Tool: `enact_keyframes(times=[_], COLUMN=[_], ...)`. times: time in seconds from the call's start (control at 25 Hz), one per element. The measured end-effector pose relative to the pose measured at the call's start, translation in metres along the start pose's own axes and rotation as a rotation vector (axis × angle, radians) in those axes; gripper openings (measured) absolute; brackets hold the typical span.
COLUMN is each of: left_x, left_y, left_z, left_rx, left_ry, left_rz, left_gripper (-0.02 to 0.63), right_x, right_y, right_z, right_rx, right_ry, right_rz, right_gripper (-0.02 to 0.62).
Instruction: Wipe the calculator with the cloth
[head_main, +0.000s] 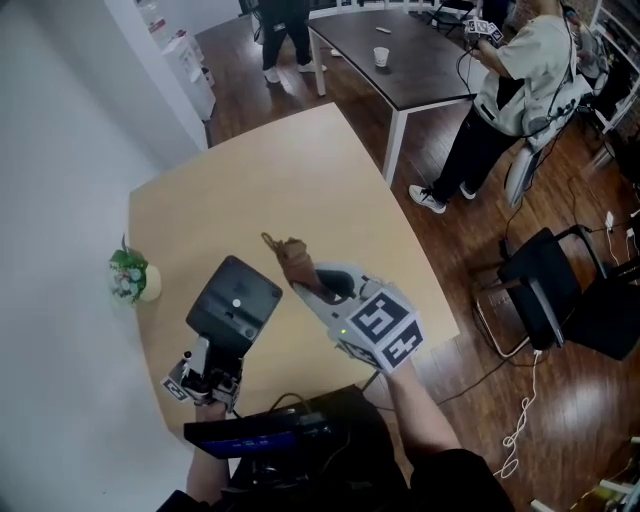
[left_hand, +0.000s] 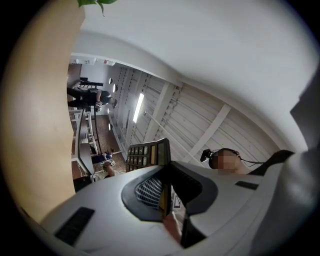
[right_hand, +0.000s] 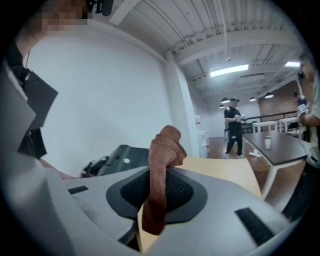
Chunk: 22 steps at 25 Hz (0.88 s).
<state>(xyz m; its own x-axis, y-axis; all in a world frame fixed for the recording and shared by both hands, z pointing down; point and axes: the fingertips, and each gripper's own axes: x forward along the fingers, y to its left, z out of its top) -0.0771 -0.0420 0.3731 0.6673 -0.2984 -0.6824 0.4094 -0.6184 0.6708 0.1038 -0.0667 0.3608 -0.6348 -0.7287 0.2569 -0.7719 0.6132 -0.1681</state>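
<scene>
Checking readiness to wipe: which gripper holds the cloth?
The right gripper, shut on the brown cloth; the left gripper clamps the black calculator instead.

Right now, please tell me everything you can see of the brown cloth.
The cloth is rust-brown and looks like soft, ribbed fabric. It is bunched into a narrow strip and pinched by the right claw, which is shut on it. One folded end stands up past the jaws; the other hangs below them. It is held in the air over the wooden table, beside the dark calculator, and seems not to touch it.
</scene>
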Motion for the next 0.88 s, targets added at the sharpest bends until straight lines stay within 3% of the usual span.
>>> enact_keyframes(times=[0.16,0.24,0.36,0.52,0.72,0.8,0.88], left_x=[0.001,-0.002,-0.030,-0.041,-0.064,-0.063,-0.054], left_y=[0.002,0.002,0.009,0.003,0.020,0.026,0.030], left_z=[-0.010,-0.016,-0.017,-0.016,-0.015,-0.016,-0.018], left_rx=[0.034,0.056,0.132,0.121,0.064,0.056,0.052], left_ry=[0.073,0.123,0.207,0.193,0.165,0.173,0.191], left_rz=[0.019,0.013,0.015,-0.011,0.013,0.036,0.054], left_gripper=[0.051,0.049,0.051,0.054,0.051,0.052,0.052], right_x=[0.014,0.026,0.039,0.042,0.037,0.031,0.032], right_y=[0.076,0.097,0.091,0.050,-0.018,-0.017,0.005], right_z=[0.025,0.019,0.001,-0.025,-0.081,-0.071,-0.037], right_rx=[-0.024,-0.076,-0.103,-0.008,0.049,0.031,-0.045], right_ry=[0.008,0.056,0.125,0.152,0.265,0.231,0.146], right_rz=[0.272,0.318,0.296,0.241,0.037,0.027,0.082], right_gripper=[0.072,0.072,0.072,0.075,0.072,0.072,0.072])
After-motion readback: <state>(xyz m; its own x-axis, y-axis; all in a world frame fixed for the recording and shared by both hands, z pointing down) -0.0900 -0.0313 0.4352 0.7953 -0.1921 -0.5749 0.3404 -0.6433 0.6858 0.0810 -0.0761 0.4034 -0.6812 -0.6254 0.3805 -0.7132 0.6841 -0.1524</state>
